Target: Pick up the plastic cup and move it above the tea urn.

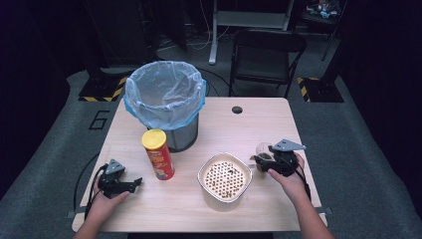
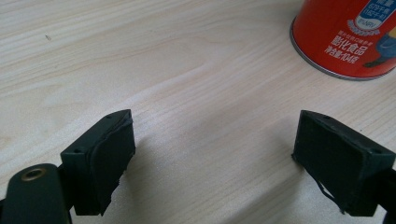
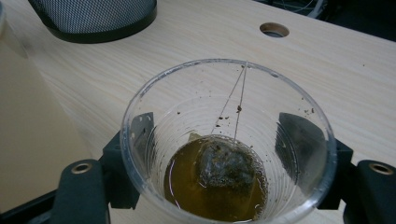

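We take the round cream strainer bowl with its perforated insert (image 1: 225,180) as our landmark on the light wooden desk (image 1: 249,124). Just to its right, our right gripper (image 1: 262,160) is pinching a clear plastic cup (image 1: 262,151), one jaw on each side of the cup's wall; in the right gripper view the cup (image 3: 229,140) stands upright, with a shallow pool of brown tea and a soaked tea bag (image 3: 224,168) at the bottom, its string running up to the rim. The cup sits close beside the strainer bowl's right edge, not yet over it.

To the left of the bowl stands a red cylindrical crisp can with a yellow lid (image 1: 158,154), and well left of that our left gripper (image 1: 135,182) rests on the desk with its jaws spread and nothing between them; in the left gripper view the red can's base (image 2: 345,42) lies ahead and to one side. Behind the bowl, farther across the desk, is the black mesh waste bin lined with a pale blue plastic bag (image 1: 164,99).

As we judge it, the cup is grasped, so the pick-up is done. The insert shows small dark specks whose nature we cannot tell. What remains seems to be tipping the tea through the strainer and binning the rubbish; the can is untouched.
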`<state>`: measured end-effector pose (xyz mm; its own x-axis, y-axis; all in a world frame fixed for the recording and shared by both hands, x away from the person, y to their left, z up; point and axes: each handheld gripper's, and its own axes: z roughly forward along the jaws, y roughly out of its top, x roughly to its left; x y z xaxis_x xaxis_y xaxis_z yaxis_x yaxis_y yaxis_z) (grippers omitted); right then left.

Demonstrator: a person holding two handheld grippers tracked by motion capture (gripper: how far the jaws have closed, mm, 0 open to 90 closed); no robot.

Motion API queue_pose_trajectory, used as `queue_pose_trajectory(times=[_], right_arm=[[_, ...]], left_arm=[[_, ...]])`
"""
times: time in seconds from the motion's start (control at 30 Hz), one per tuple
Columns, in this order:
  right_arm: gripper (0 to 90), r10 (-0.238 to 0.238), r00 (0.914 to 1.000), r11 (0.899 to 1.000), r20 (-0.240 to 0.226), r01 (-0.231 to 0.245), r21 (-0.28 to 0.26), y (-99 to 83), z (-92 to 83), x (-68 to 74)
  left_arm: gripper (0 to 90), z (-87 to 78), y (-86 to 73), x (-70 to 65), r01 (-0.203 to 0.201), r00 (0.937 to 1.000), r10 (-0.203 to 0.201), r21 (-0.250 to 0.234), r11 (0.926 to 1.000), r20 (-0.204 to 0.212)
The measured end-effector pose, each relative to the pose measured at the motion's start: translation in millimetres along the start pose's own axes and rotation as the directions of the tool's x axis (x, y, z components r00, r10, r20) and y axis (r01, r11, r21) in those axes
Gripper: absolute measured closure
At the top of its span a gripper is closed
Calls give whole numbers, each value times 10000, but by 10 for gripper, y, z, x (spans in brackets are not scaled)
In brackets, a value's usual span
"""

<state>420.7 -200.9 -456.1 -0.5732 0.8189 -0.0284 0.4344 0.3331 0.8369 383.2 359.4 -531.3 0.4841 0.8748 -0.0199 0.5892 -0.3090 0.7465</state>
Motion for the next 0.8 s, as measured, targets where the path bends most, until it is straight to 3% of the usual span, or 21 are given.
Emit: queue_pose_trajectory(times=[0.23, 0.37, 0.4, 0.43, 0.47, 0.53, 0.63, 0.73, 0.77, 0.8], right_arm=[[284, -565, 9983, 9977, -125, 560, -375, 134, -40, 89], [307, -1071, 9939, 9939, -278, 1062, -304, 224, -41, 128], [319, -1435, 9887, 9894, -442, 1422, -309, 270, -35, 139], [319, -1435, 9887, 9894, -442, 1422, -309, 270, -35, 139], [324, -1819, 9820, 9830, -514, 1803, -349, 314, -31, 163], [324, -1974, 9789, 9797, -521, 1952, -447, 331, -23, 173], [331, -2577, 9638, 9652, -678, 2535, -641, 399, -10, 203], [339, -3313, 9392, 9409, -899, 3218, -1054, 473, 12, 231], [339, -3313, 9392, 9409, -899, 3218, -1054, 473, 12, 231], [339, -3504, 9325, 9329, -872, 3392, -1212, 486, 15, 246]], left_arm=[[121, -1, 0, -1, 5, 10000, -5, 23, 10000, 6], [121, -1, 0, 0, -12, 10000, 12, 12, 10000, -2], [121, 0, 0, 0, -9, 10000, 9, 10, 10000, 0], [121, 0, 0, 0, -9, 10000, 9, 10, 10000, 0], [121, 0, 0, 0, -12, 10000, 12, 8, 10000, -2], [121, 0, 0, -1, 7, 10000, -7, 1, 10000, 3], [121, 0, 0, -2, 19, 10000, -19, 8, 10000, 5], [121, -1, 0, -1, 8, 10000, -8, 20, 10000, 7], [121, -1, 0, -1, 8, 10000, -8, 20, 10000, 7], [121, -1, 0, -1, 9, 10000, -9, 16, 10000, 5]])
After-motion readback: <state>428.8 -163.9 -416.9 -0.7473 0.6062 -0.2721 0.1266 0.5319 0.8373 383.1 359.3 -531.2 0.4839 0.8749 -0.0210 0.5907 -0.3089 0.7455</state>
